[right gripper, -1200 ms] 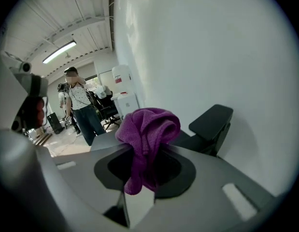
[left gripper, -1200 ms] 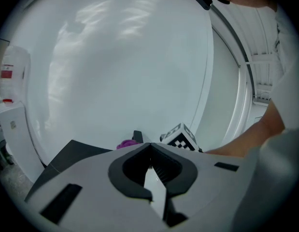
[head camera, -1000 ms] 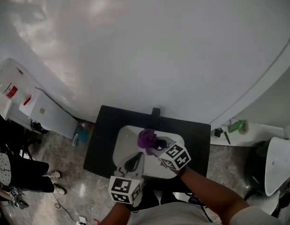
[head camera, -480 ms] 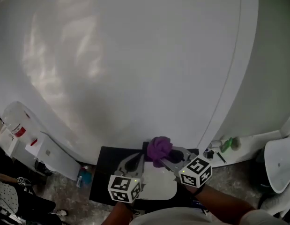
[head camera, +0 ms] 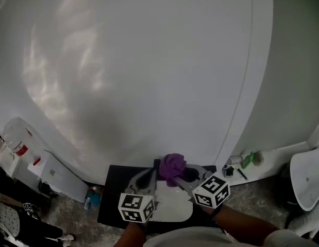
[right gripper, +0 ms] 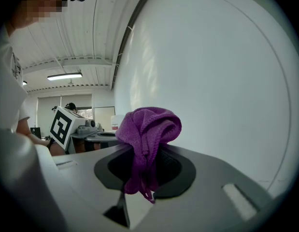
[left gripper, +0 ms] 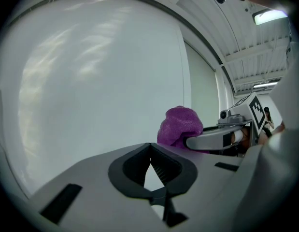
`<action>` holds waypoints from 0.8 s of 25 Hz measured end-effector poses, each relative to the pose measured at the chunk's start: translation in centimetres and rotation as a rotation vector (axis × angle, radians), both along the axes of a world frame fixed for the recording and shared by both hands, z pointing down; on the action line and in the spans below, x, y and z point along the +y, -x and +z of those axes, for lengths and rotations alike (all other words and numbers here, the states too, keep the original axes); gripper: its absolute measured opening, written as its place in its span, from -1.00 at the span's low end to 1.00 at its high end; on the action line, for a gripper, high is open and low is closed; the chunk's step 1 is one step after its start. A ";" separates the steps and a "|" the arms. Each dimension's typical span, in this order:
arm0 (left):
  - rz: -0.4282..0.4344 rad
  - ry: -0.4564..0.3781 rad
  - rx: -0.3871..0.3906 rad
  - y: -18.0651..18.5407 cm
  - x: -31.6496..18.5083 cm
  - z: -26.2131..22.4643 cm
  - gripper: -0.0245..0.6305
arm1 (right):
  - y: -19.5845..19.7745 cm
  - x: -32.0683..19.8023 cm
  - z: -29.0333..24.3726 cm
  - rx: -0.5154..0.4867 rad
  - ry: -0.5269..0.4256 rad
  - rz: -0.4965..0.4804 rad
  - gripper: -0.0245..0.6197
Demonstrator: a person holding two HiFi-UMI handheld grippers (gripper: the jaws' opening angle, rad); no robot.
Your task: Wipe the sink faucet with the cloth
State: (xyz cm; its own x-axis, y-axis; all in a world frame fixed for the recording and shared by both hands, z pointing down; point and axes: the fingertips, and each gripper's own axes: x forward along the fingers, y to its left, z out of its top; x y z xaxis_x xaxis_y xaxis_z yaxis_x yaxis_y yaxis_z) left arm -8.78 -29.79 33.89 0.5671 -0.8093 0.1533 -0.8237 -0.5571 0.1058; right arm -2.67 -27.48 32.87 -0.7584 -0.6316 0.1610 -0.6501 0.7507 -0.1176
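Observation:
In the head view my right gripper (head camera: 181,176) is shut on a bunched purple cloth (head camera: 173,166), held up over the back edge of the black counter (head camera: 114,192), near the white wall. The right gripper view shows the cloth (right gripper: 148,129) pinched between the jaws of the right gripper (right gripper: 148,152), with a tail hanging down. My left gripper (head camera: 147,177) hovers just left of the cloth, and its jaws (left gripper: 149,145) are shut with nothing in them. The cloth (left gripper: 180,125) shows past it to the right. I cannot make out the faucet; cloth and grippers cover that spot.
A white sink basin (head camera: 172,208) sits in the counter under the grippers. A curved white wall (head camera: 149,60) fills most of the view. A ledge at the right carries a green bottle (head camera: 247,160). White boxes (head camera: 51,175) stand at the left, and a blue bottle (head camera: 91,196) on the floor.
The right gripper has lifted the cloth from over the basin up to the counter's back edge by the wall, and the left gripper rose with it. The head view has tilted upward.

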 end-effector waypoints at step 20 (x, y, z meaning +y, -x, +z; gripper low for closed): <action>-0.011 -0.002 -0.014 -0.6 -0.3 0.6 -0.90 | -0.1 0.3 0.2 0.044 -0.004 -0.017 -0.64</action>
